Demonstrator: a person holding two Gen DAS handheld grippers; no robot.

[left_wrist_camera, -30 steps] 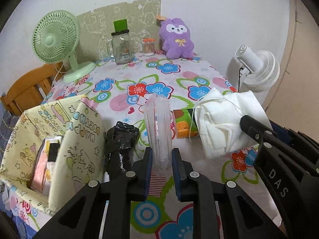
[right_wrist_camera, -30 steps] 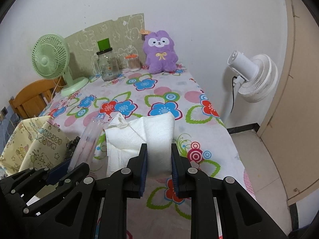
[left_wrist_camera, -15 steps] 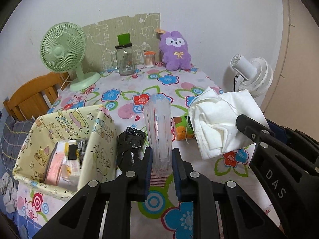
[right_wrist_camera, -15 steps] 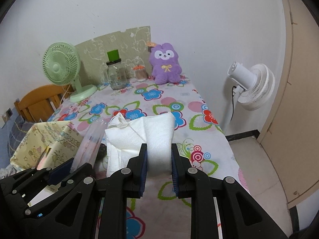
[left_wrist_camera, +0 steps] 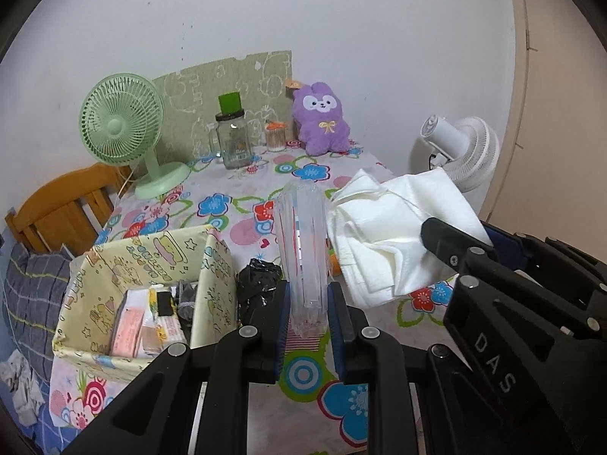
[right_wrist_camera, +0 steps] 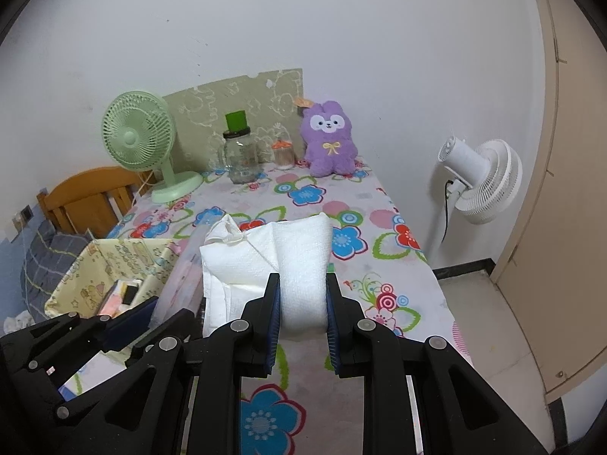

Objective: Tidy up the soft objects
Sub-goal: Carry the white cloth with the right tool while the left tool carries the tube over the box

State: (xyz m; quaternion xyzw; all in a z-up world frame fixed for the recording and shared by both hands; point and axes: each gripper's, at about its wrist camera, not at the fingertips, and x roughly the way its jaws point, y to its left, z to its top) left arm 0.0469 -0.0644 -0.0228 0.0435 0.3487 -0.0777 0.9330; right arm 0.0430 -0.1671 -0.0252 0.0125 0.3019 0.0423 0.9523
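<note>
Your left gripper (left_wrist_camera: pixel 308 305) points forward and down over the near edge of the flower-patterned tablecloth (left_wrist_camera: pixel 265 174), its blue-padded jaws clamped on the lower end of a clear, ribbed plastic sleeve with red-and-white contents (left_wrist_camera: pixel 301 242). Your right gripper (right_wrist_camera: pixel 303 303) sits close beside it on the right, angled down the same way, and its jaws are pressed tight on a folded white terry towel (right_wrist_camera: pixel 299 254).

Compared with a second ago, both of your hands have come up and back from the table: the tabletop now looks farther below, and much more of the yellow cartoon-print fabric storage box (left_wrist_camera: pixel 110 273) and the boxes inside it shows at lower left. Neither grip has changed.

The plastic sleeve stands nearly upright in your left jaws, its long axis running up and away from you, the free end tipped slightly toward the far wall. The towel's folded roll points straight ahead out of your right jaws, with loose layers hanging off its left side toward the sleeve. Both are held in the air above the cloth. A crumpled black plastic bag (left_wrist_camera: pixel 258 276) lies on the table just beside the box, below the sleeve.
</note>
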